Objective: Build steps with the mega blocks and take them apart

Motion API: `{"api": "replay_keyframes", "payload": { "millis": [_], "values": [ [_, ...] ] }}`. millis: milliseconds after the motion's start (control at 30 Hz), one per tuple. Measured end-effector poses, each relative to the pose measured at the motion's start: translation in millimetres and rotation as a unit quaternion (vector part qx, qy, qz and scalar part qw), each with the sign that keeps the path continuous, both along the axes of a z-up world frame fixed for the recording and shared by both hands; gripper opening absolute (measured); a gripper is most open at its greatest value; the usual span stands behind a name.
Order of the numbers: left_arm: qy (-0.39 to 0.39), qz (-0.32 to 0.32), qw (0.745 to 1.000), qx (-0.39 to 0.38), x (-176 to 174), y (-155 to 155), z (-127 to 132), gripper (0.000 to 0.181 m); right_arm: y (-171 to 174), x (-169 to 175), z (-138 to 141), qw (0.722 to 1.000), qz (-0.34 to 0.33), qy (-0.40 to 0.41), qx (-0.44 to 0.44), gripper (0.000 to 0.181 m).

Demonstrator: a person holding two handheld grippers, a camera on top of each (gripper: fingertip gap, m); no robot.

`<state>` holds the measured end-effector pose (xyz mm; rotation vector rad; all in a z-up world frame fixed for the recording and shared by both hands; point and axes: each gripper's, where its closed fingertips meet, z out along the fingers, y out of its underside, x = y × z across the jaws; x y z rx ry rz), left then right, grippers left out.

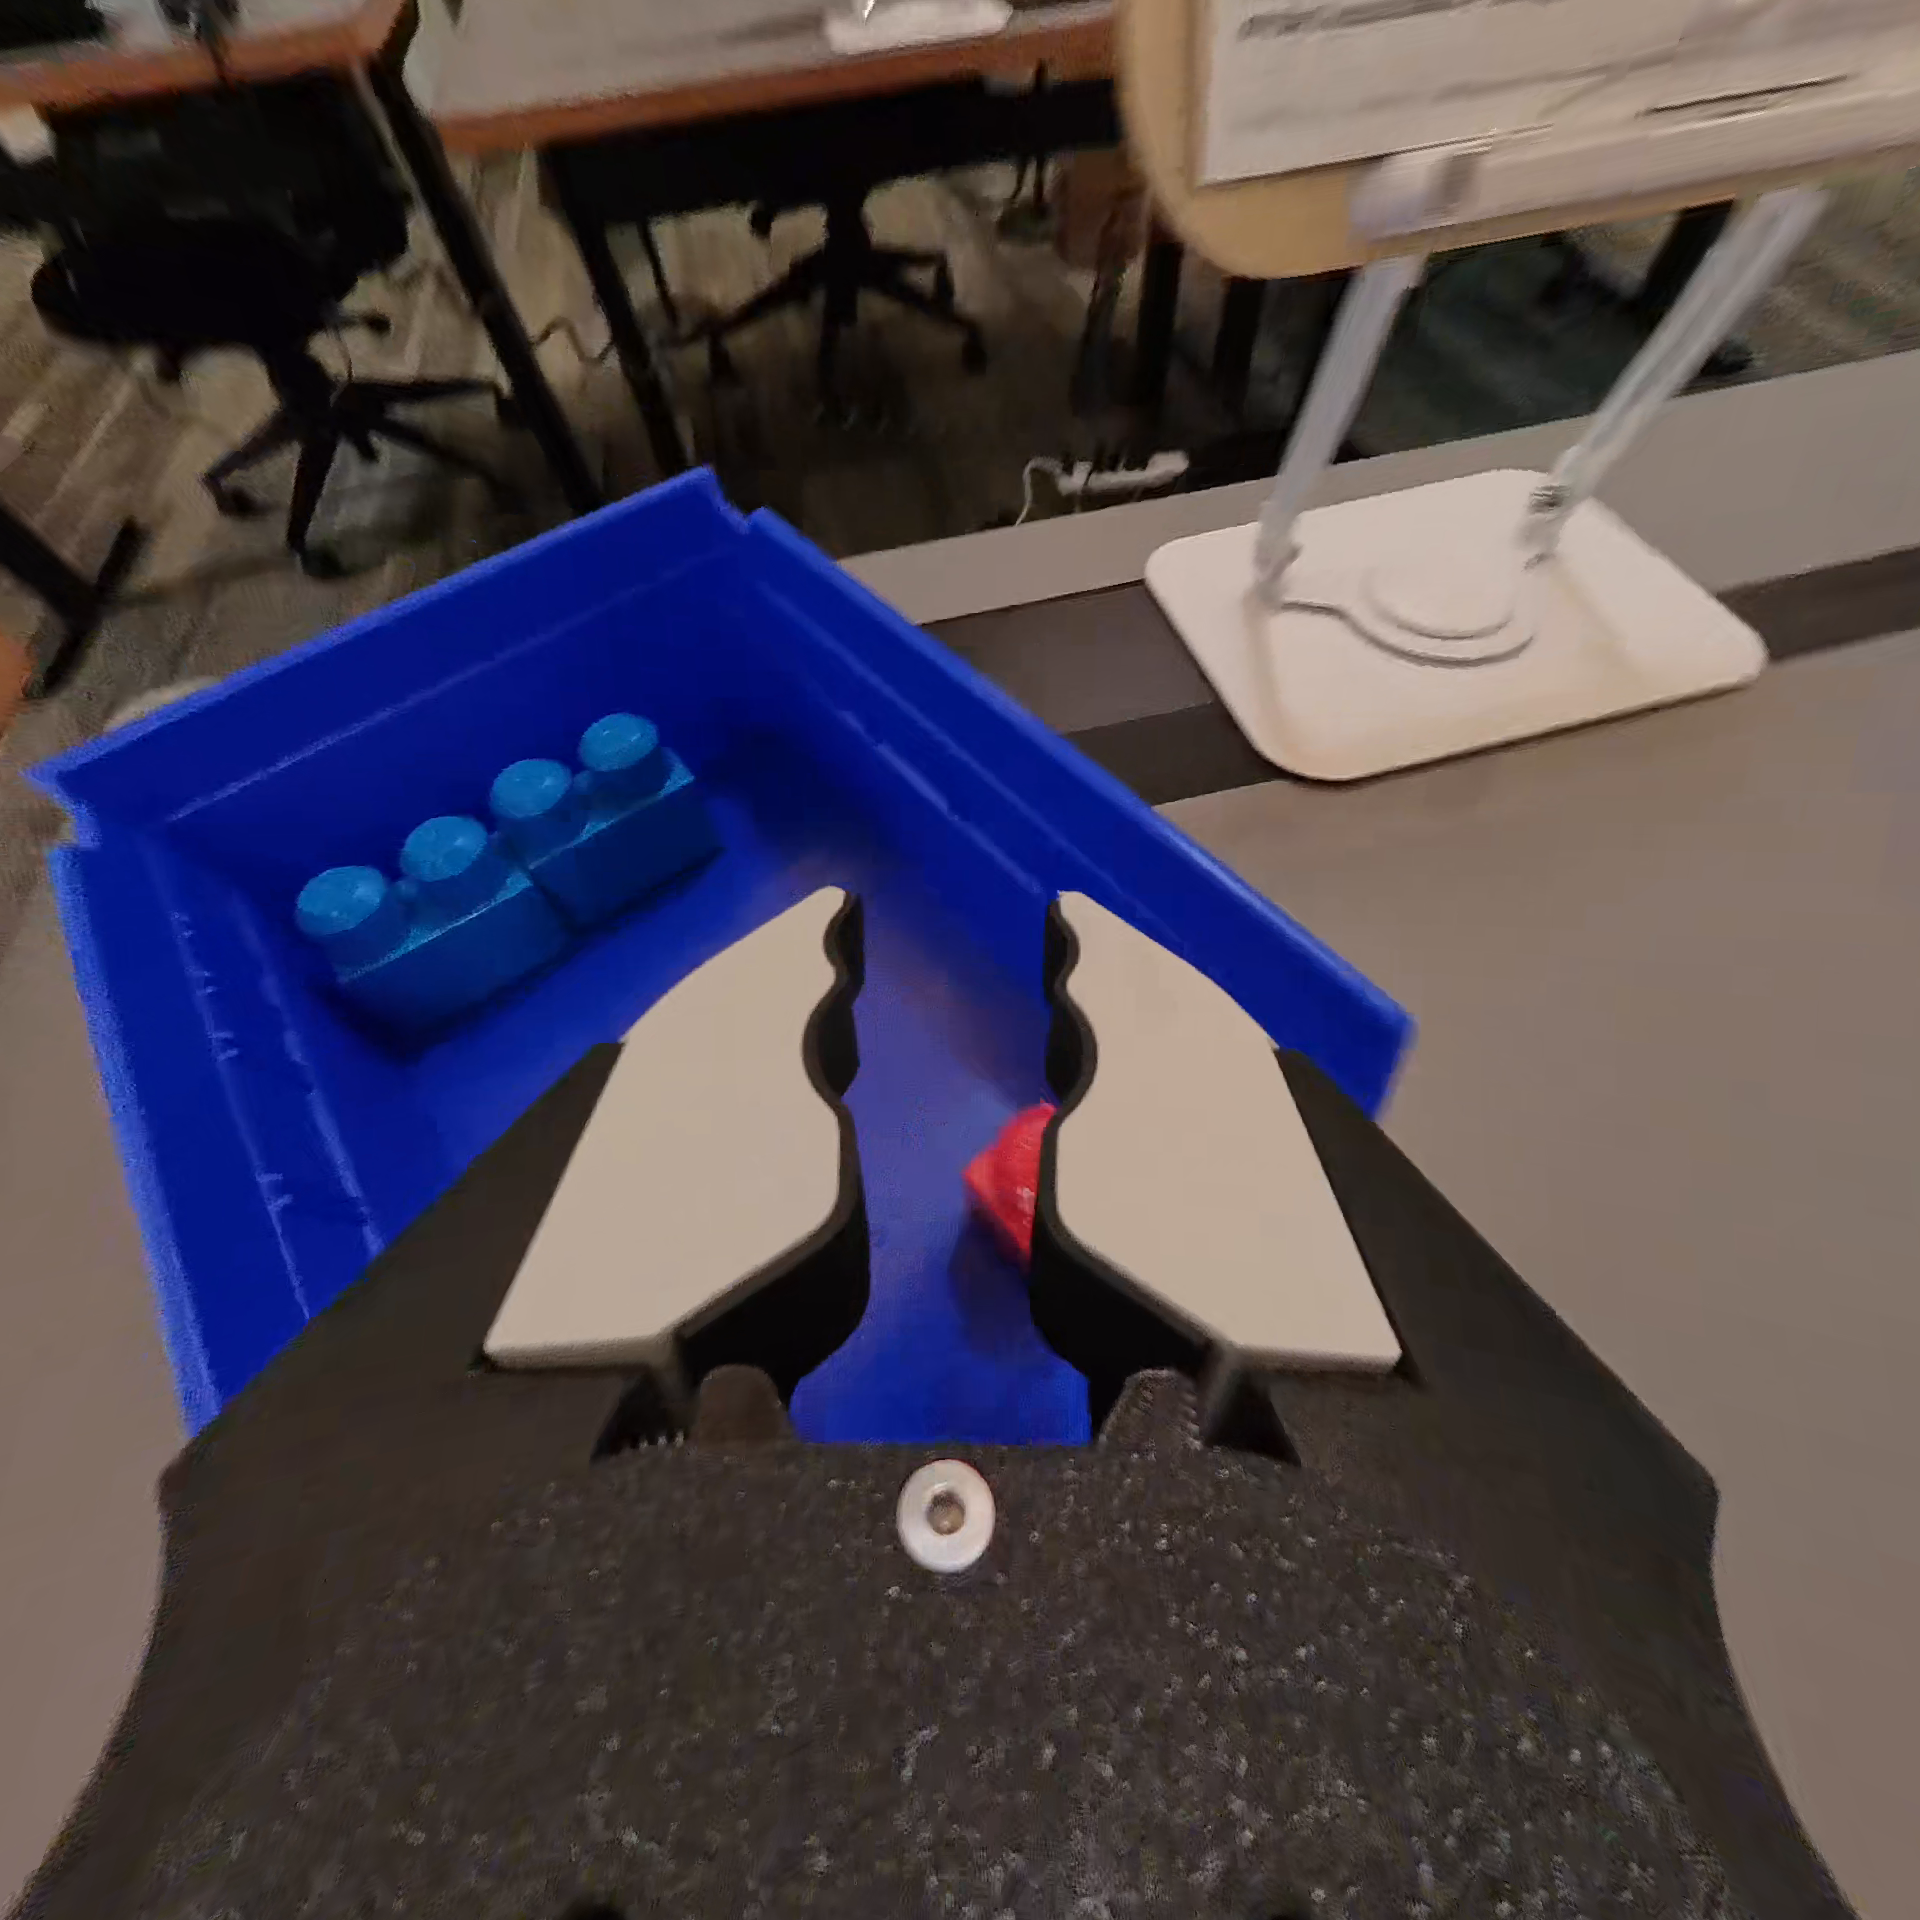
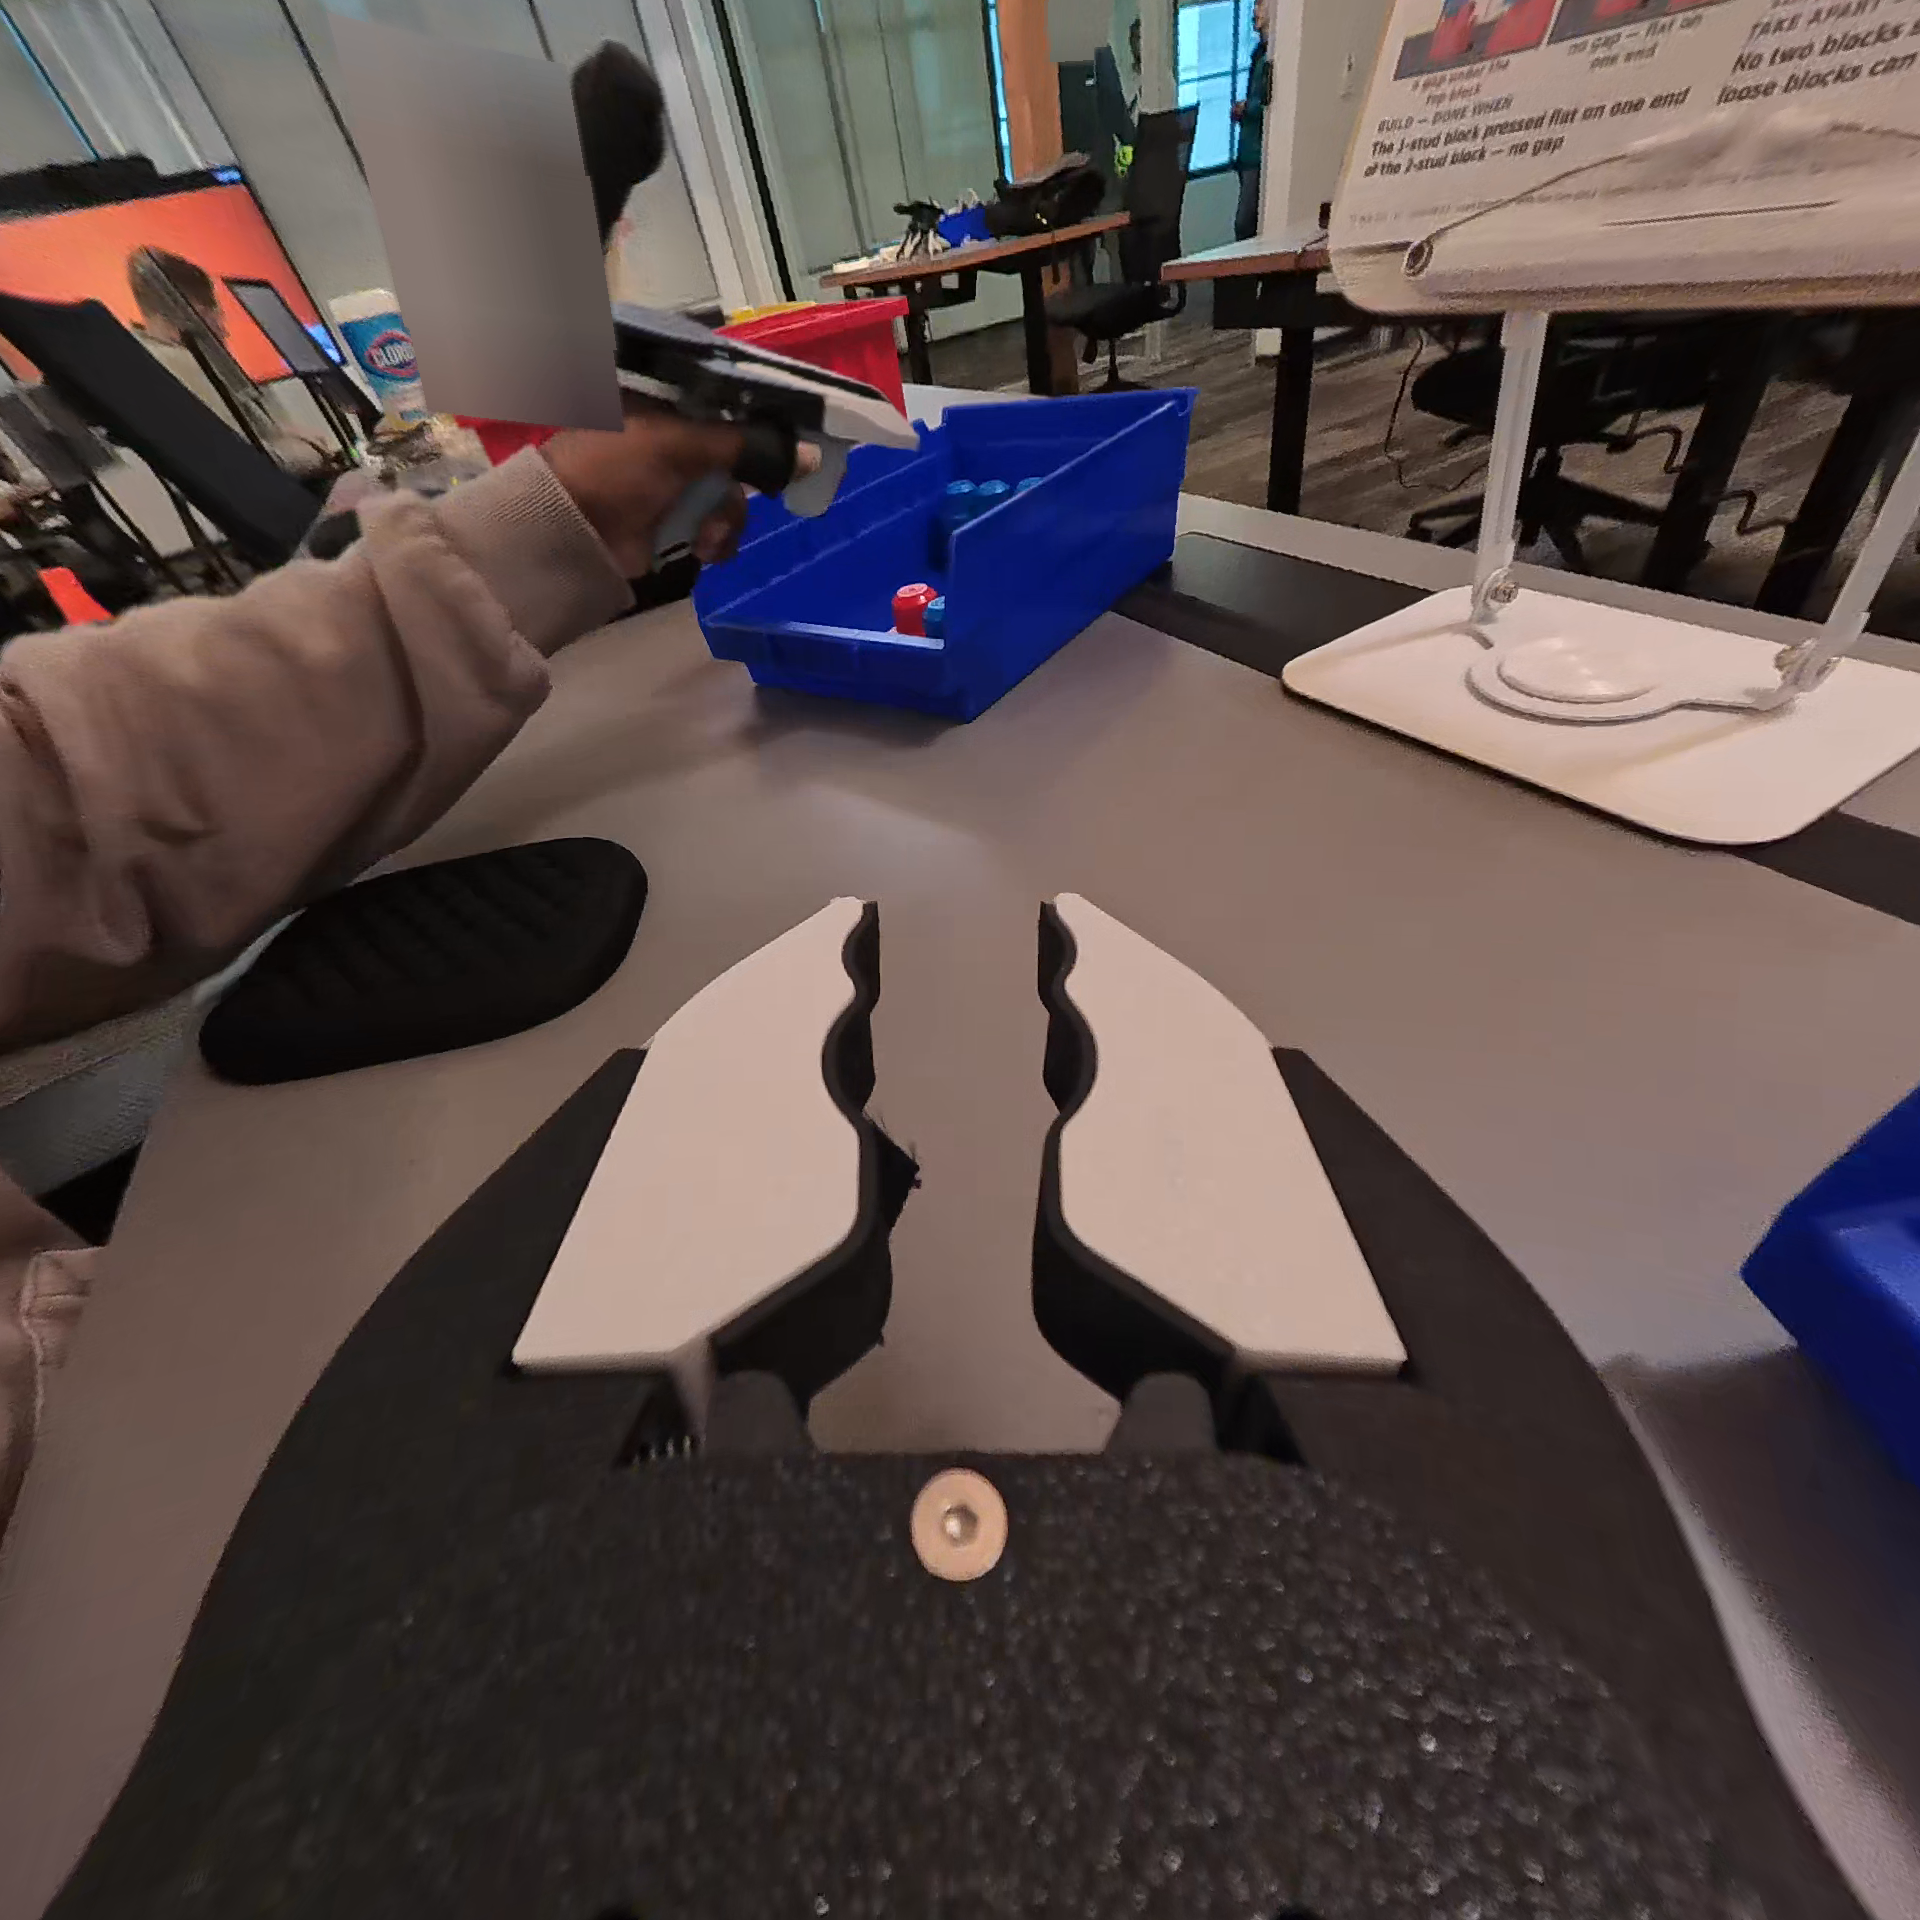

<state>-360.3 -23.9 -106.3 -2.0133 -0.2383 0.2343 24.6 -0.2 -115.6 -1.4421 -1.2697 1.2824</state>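
On the grey table, a blue bin.

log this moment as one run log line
left gripper: open, empty, over blue bin | right gripper: open, empty, over table | blue blocks, red block in bin

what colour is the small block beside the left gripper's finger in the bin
Red; it shows best in the left wrist view.

An office: rows of desks, swivel chairs, wall screen.
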Motion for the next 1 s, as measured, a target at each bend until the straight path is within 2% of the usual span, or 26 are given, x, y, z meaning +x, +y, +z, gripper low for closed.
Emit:
{"api": "replay_keyframes", "payload": {
  "millis": [133, 233, 367, 600, 700, 833, 900, 1000],
  "values": [
    [-0.053, 0.069, 0.996, -0.024, -58, 23, -16, 0.036, 6, 2, 2, 1.0, -0.012, 0.007, 0.017, 0.029],
    [-0.038, 0.12, 0.991, -0.046, -97, 37, -34, 0.038, 9, 5, 10, 0.999, -0.021, 0.024, 0.02, 0.029],
    [-0.027, 0.155, 0.985, -0.066, -129, 57, -55, 0.038, 13, 10, 17, 0.998, -0.035, 0.036, 0.029, 0.028],
    [0.0, 0.167, 0.98, -0.113, -152, 90, -77, 0.037, 18, 14, 10, 0.998, -0.049, 0.029, 0.036, 0.028],
    [0.002, 0.191, 0.974, -0.124, -161, 95, -82, 0.029, 20, 14, 6, 0.998, -0.049, 0.024, 0.034, 0.028],
    [0.012, 0.189, 0.972, -0.141, -162, 96, -82, 0.03, 23, 14, 1, 0.998, -0.05, 0.019, 0.021, 0.028],
    [0.019, 0.181, 0.974, -0.132, -158, 94, -73, 0.03, 24, 15, 0, 0.998, -0.051, 0.018, 0.019, 0.028],
    [0.06, 0.156, 0.981, -0.102, -142, 88, -37, 0.029, 25, 17, -1, 0.998, -0.053, 0.019, 0.017, 0.028]
  ]
}}
